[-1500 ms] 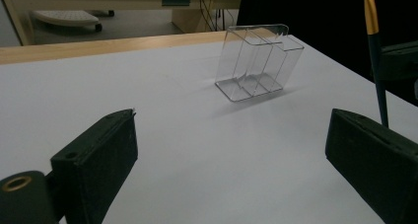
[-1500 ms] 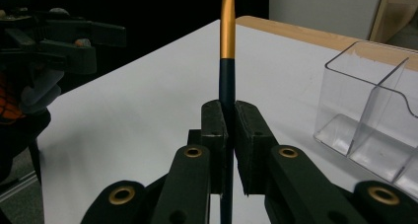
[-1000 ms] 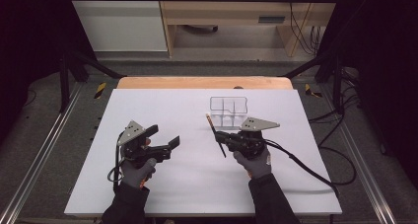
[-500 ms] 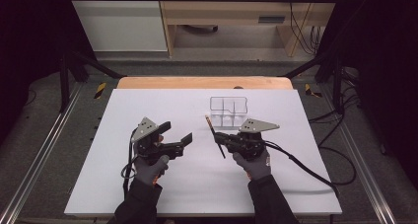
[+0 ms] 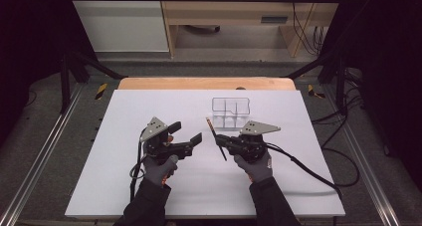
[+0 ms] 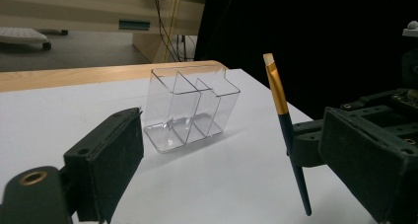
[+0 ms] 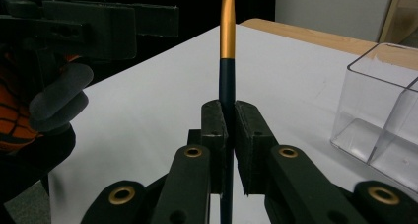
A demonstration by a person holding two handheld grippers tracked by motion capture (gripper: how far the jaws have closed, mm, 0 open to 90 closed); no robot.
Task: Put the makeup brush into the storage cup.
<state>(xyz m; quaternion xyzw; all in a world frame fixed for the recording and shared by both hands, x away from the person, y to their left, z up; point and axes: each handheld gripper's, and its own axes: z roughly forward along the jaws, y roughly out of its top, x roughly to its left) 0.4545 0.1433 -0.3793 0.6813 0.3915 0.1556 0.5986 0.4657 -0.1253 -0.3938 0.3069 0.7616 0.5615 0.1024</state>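
Note:
A thin brush (image 5: 215, 136) with a dark handle and gold ferrule (image 6: 276, 93) stands nearly upright, bristles up. My right gripper (image 5: 219, 142) is shut on its handle; in the right gripper view the pads (image 7: 215, 130) clamp the brush (image 7: 227, 36). My left gripper (image 5: 186, 133) is open and points toward the brush from the left, a short gap away. In the left gripper view its wide-set jaws (image 6: 234, 135) frame the brush and a clear plastic organizer (image 6: 190, 105). That organizer (image 5: 230, 111) sits on the white table just behind both grippers.
The white tabletop (image 5: 149, 186) has a wooden strip (image 5: 199, 83) along its far edge. Cables (image 5: 308, 169) trail from the right gripper toward the table's right edge. A gloved hand (image 7: 54, 105) holding the left gripper (image 7: 98, 26) appears at the left of the right gripper view.
My left gripper has moved right across the table, closer to the brush and the right gripper, still open. The right gripper and brush have stayed put.

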